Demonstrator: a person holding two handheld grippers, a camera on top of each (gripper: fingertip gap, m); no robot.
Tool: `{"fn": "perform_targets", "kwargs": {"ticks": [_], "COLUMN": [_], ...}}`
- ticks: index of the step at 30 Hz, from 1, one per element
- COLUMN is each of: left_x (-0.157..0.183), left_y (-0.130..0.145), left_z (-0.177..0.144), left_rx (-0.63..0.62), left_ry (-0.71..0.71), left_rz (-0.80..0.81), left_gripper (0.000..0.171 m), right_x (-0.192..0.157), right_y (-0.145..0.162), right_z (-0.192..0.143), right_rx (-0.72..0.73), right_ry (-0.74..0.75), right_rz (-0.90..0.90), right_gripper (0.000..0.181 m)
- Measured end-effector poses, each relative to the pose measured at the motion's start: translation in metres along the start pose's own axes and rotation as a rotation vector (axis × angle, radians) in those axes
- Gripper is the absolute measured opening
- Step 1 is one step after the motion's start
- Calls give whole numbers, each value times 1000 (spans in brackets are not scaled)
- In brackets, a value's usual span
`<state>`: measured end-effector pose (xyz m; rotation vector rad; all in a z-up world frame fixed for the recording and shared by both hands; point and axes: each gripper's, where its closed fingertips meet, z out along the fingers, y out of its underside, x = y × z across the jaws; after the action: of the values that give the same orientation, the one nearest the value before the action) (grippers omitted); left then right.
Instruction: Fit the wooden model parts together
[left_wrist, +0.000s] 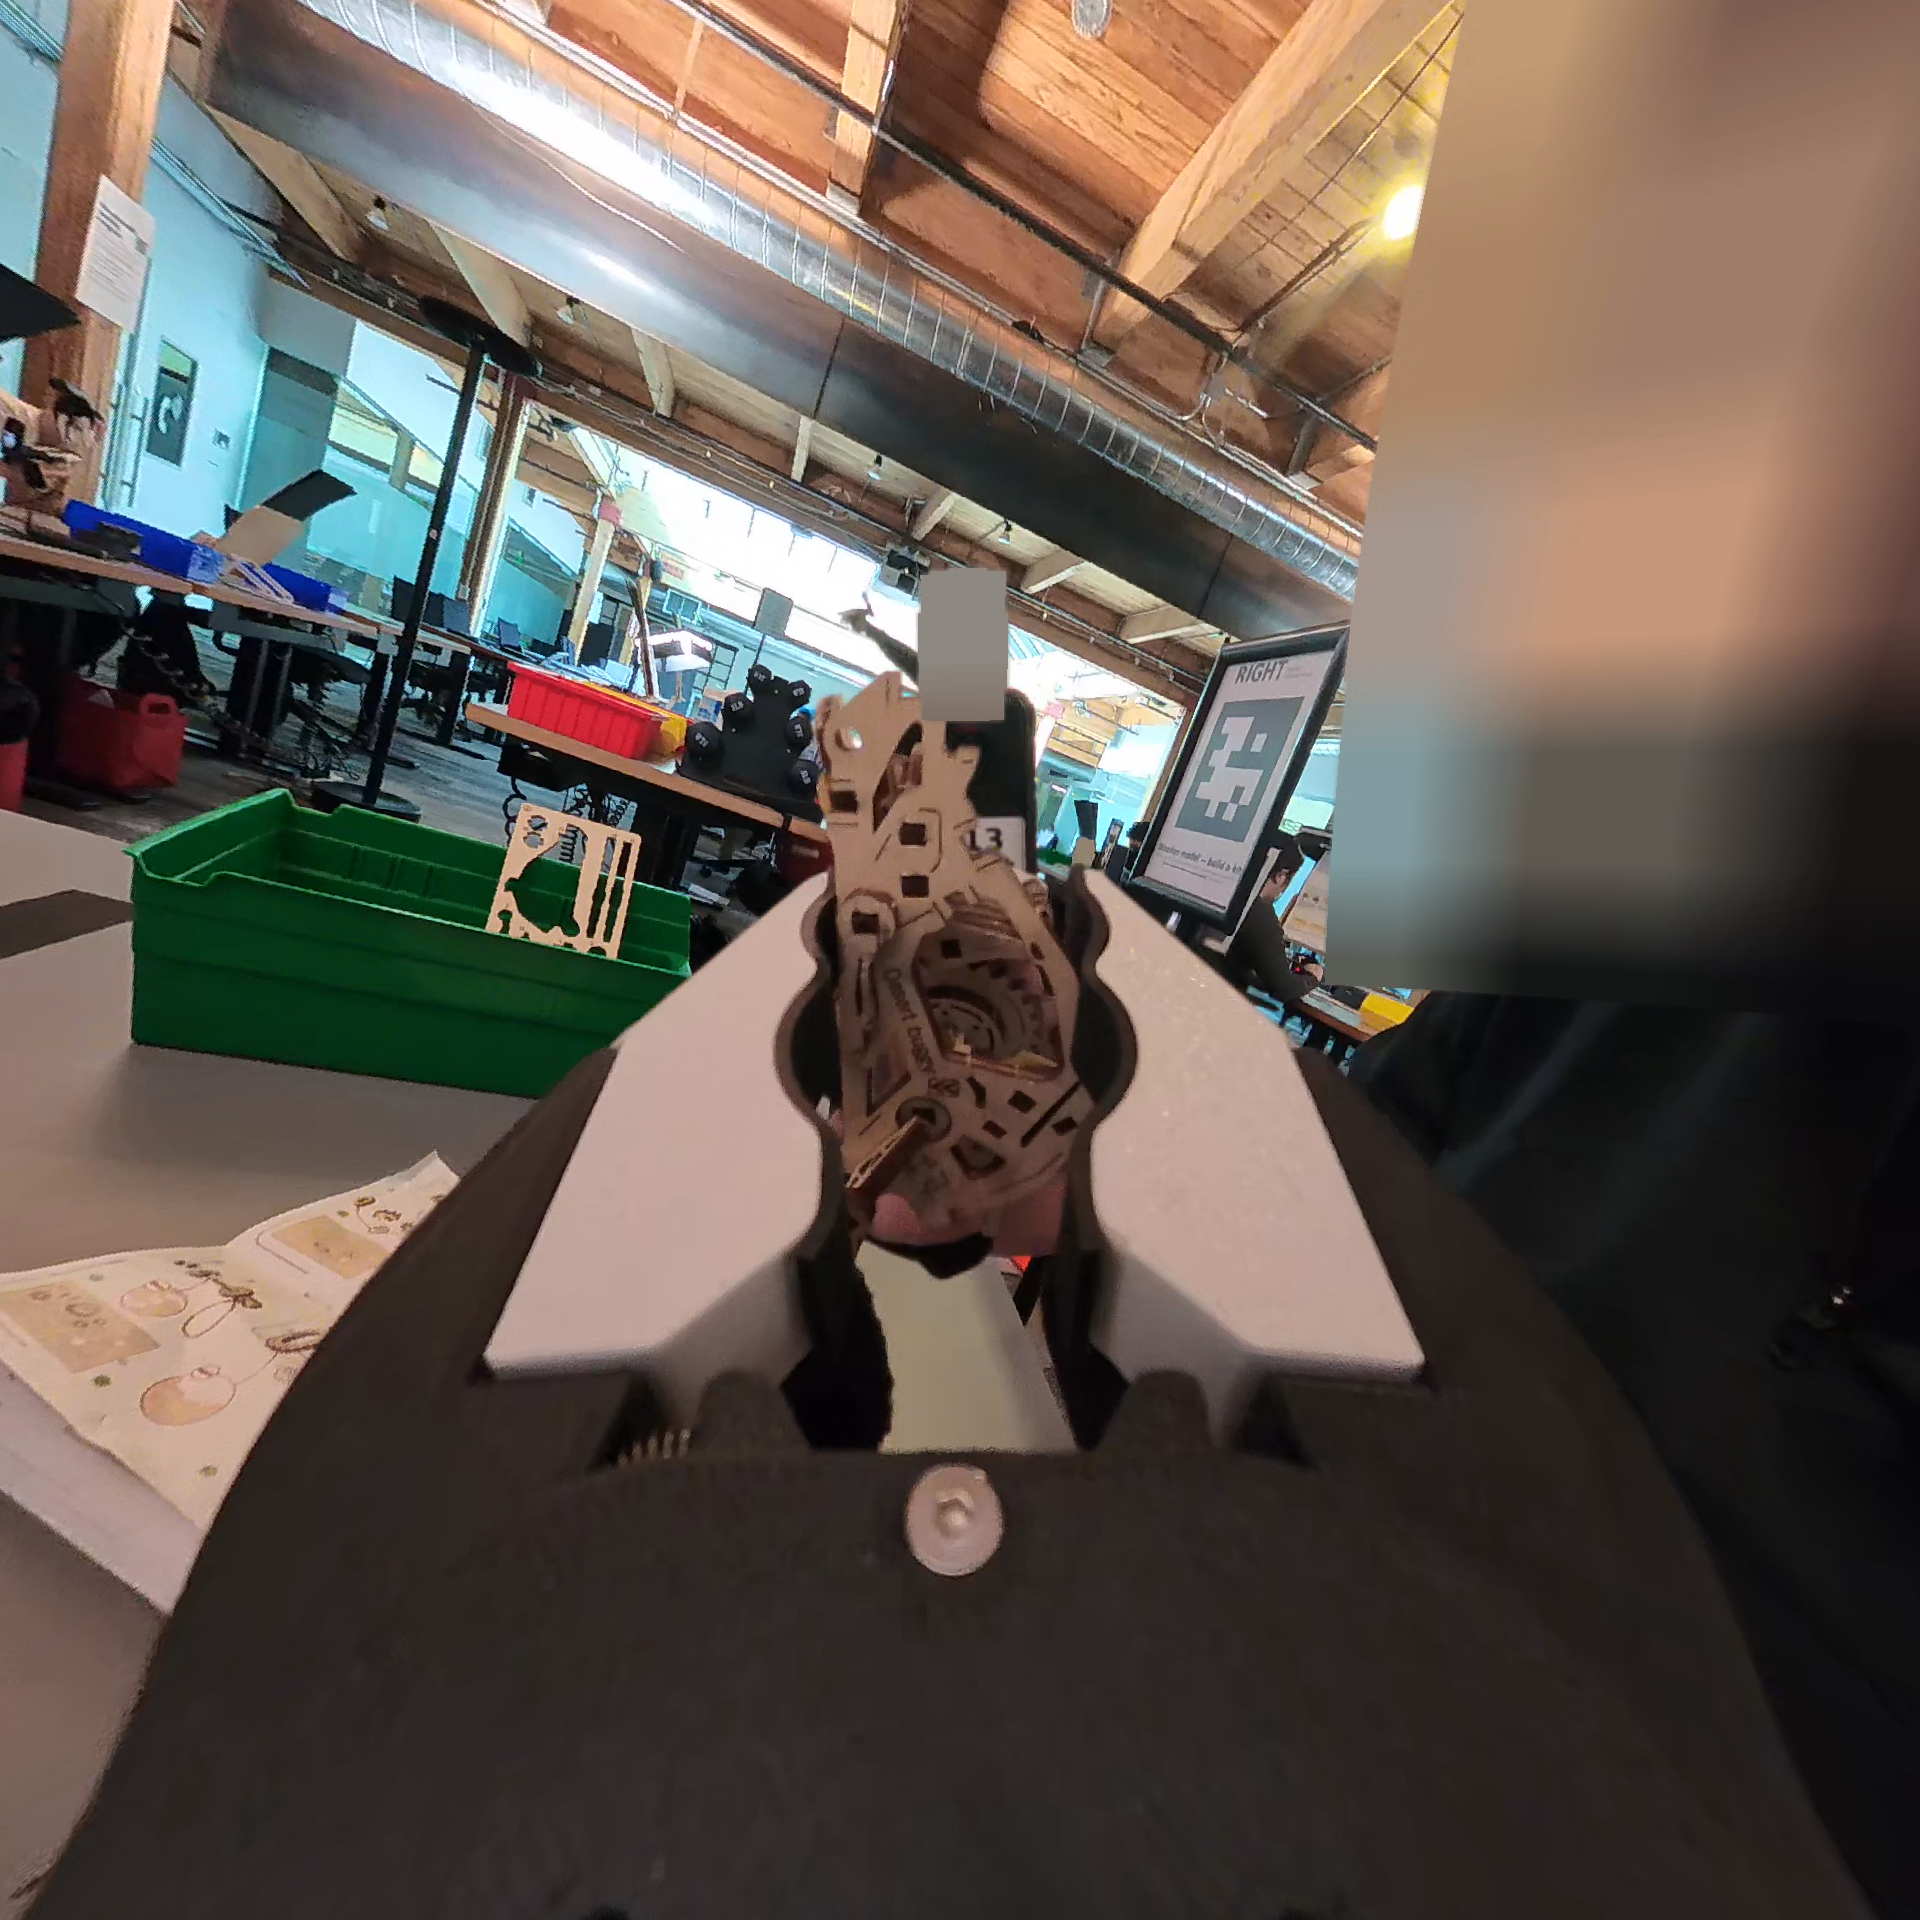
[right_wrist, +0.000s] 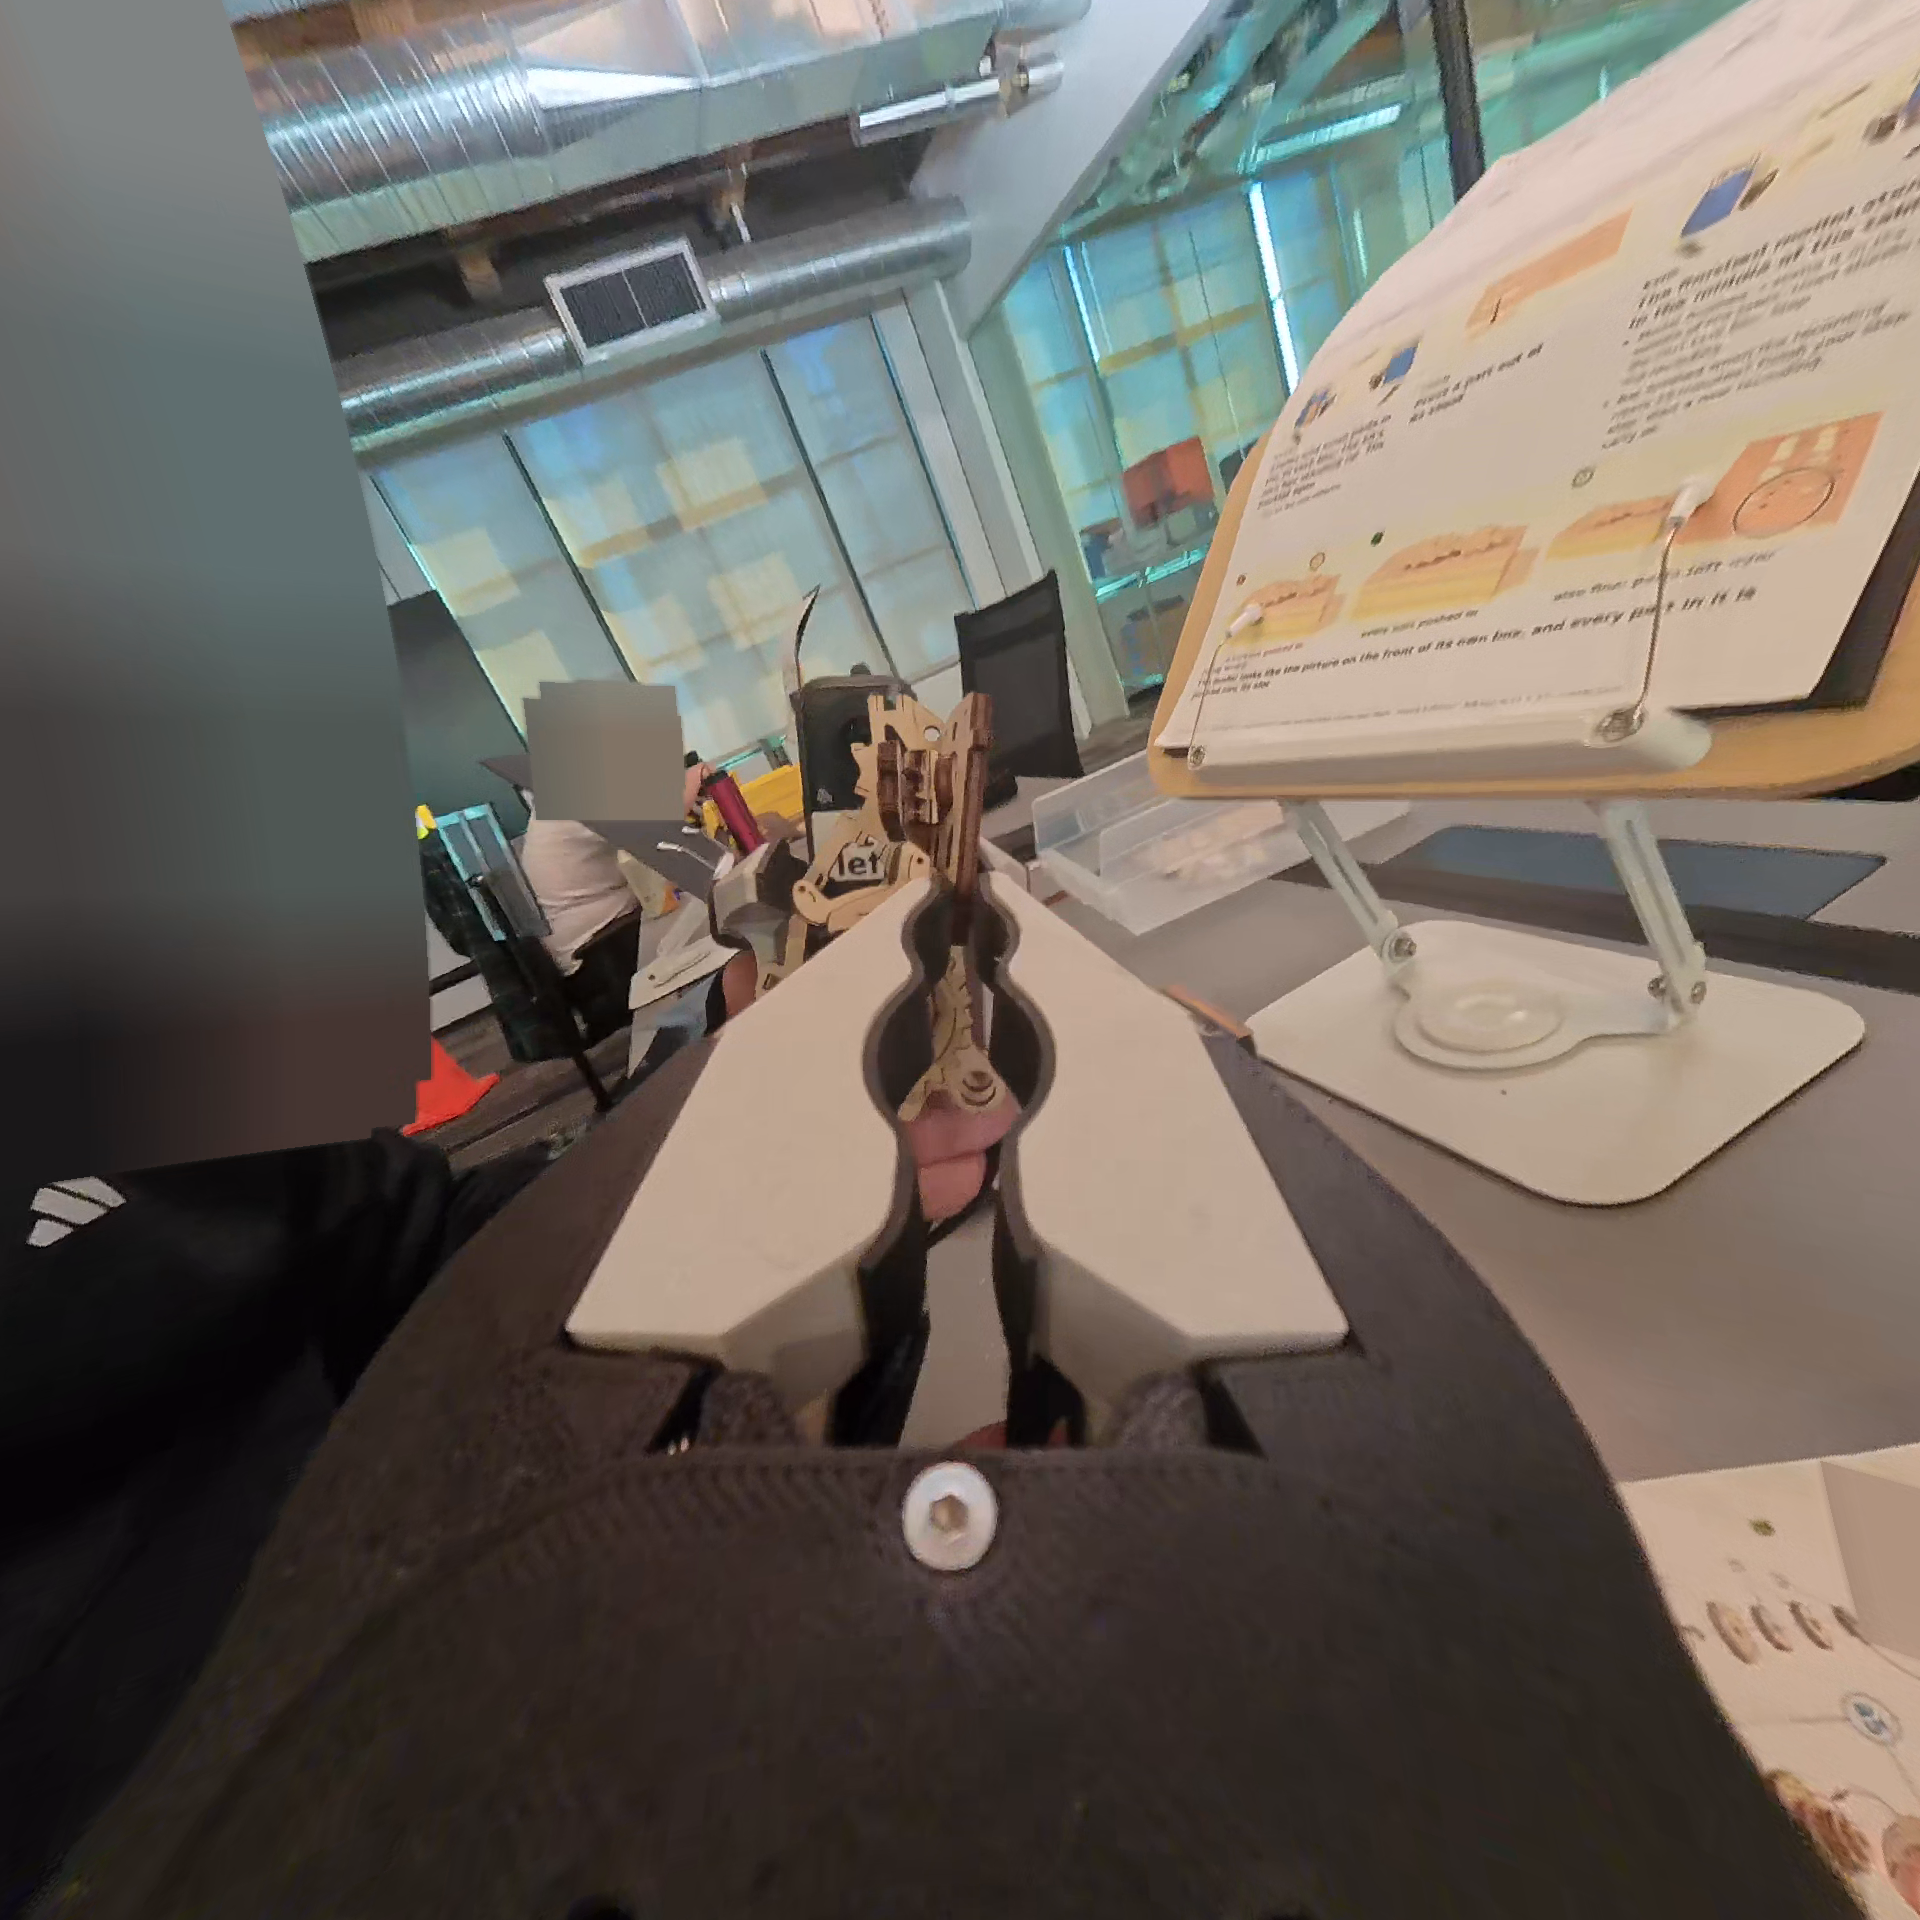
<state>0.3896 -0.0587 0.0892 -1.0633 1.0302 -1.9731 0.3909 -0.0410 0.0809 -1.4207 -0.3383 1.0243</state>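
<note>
Grippers raised off the table, both clamped on one wooden model (left_wrist: 951, 977).
We lose its lower end behind the left gripper (left_wrist: 951, 894); the right gripper (right_wrist: 961, 888) shows it edge-on.

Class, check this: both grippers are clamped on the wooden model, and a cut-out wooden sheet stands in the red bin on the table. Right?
Not quite. The left wrist view shows the cut-out wooden sheet standing in a green bin, not a red one. The rest stands.

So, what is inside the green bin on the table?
A punched-out wooden part sheet stands upright in the green bin, leaning near its far wall. Ribs show on the inner wall. The near wall hides the bin's floor, so anything lying there cannot be seen.
</note>
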Motion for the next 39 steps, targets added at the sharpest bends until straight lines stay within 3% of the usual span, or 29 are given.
{"fn": "perform_targets", "kwargs": {"ticks": [5, 14, 19, 26, 30, 39], "left_x": [2, 8, 14, 17, 17, 17], "left_y": [-3, -10, -9, -7, -6, -11], "left_z": [2, -2, 0, 2, 3, 5], "left_rx": [37, 144, 142, 133, 126, 153], "left_ry": [10, 118, 146, 156, 150, 123], "left_rz": [-17, -97, -95, -75, -59, -80], "left_gripper": [39, 39, 40, 39, 39, 39], "right_x": [-2, -10, -11, -11, -14, -15], "right_y": [-4, -5, -5, -4, -3, -9], "right_z": [0, -3, -6, -6, -6, -5], "right_rx": [42, -92, -123, -125, -140, -110], "right_ry": [34, -12, -19, -43, -66, 81], "right_rz": [-80, -40, -19, 55, 52, -214], "right_gripper": [1, 10, 1, 8, 2, 1]}}
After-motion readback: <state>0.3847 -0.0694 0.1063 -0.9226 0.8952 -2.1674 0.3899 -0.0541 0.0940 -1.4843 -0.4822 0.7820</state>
